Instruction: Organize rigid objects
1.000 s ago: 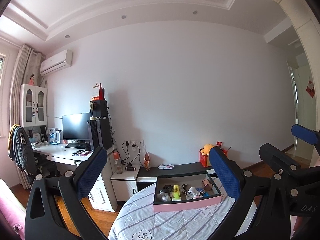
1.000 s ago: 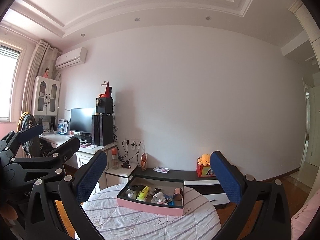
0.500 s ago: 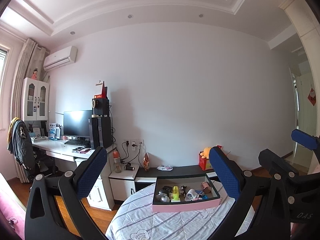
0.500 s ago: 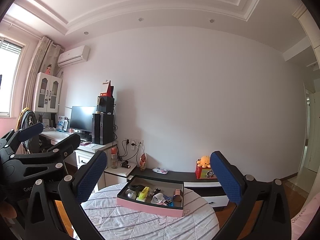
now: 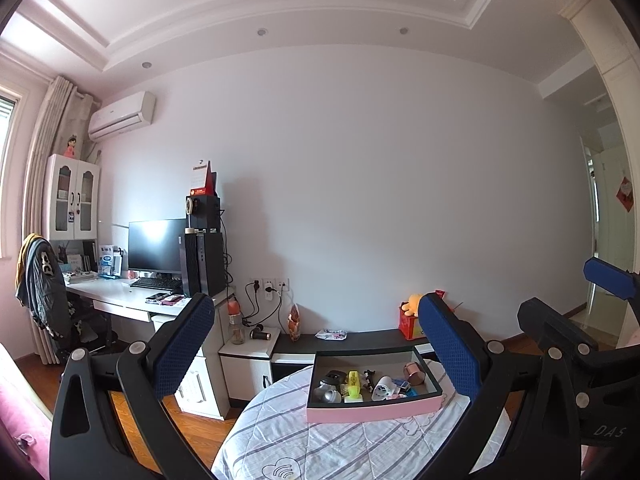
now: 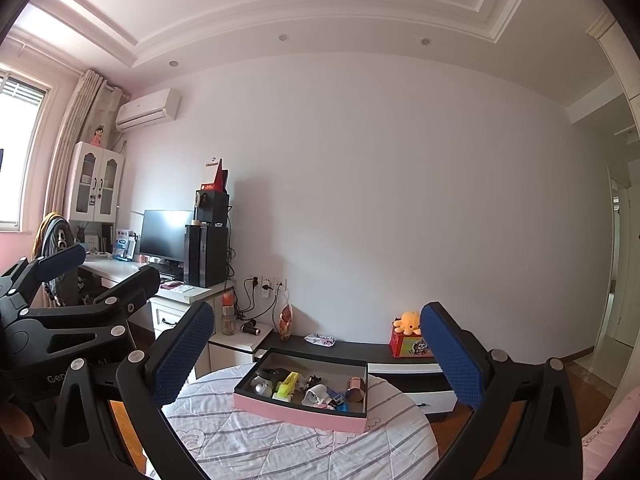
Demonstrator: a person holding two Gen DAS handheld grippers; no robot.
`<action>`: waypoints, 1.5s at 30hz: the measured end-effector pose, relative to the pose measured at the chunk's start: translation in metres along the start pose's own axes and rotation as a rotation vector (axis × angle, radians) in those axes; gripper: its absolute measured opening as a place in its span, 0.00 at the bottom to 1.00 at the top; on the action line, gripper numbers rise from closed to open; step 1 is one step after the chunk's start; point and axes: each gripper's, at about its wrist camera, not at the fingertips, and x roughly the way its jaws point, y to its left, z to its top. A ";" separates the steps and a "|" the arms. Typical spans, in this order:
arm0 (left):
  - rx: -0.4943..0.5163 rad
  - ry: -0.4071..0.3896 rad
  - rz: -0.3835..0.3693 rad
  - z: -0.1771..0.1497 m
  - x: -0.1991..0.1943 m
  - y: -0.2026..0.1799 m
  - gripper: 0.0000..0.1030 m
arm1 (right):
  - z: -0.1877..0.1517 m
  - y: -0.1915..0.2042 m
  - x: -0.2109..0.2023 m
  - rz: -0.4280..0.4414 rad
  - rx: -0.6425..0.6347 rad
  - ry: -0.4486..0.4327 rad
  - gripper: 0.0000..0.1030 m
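A pink box (image 5: pixel 372 411) with a dark inside sits on a round table with a striped cloth (image 5: pixel 328 448). It holds several small rigid items, among them a yellow highlighter (image 5: pixel 353 383), a silver mouse (image 5: pixel 327 395), a white cup (image 5: pixel 383 387) and a copper-coloured cylinder (image 5: pixel 415 373). The box also shows in the right wrist view (image 6: pixel 300 411). My left gripper (image 5: pixel 316 356) is open and empty, held high and well back from the box. My right gripper (image 6: pixel 316 356) is open and empty too, also back from the box. Each gripper shows at the edge of the other's view.
A white desk (image 5: pixel 120 300) with a monitor and computer tower stands at the left. A low dark cabinet (image 5: pixel 360 340) runs along the wall behind the table, with a red box and a yellow plush toy (image 6: pixel 408 322). A doorway is at the right.
Both views have tilted slightly upward and pulled back a little; the box and table sit lower in the frames. Both grippers stay open.
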 end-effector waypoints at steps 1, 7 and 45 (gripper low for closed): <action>0.001 -0.001 0.002 -0.001 0.000 0.000 1.00 | 0.000 0.000 0.000 0.000 0.000 0.000 1.00; 0.001 0.000 0.005 -0.002 0.000 0.000 1.00 | 0.000 0.001 0.000 0.001 -0.001 0.005 1.00; 0.012 -0.011 0.017 -0.008 -0.001 0.001 1.00 | -0.003 0.003 0.001 -0.003 -0.001 0.022 1.00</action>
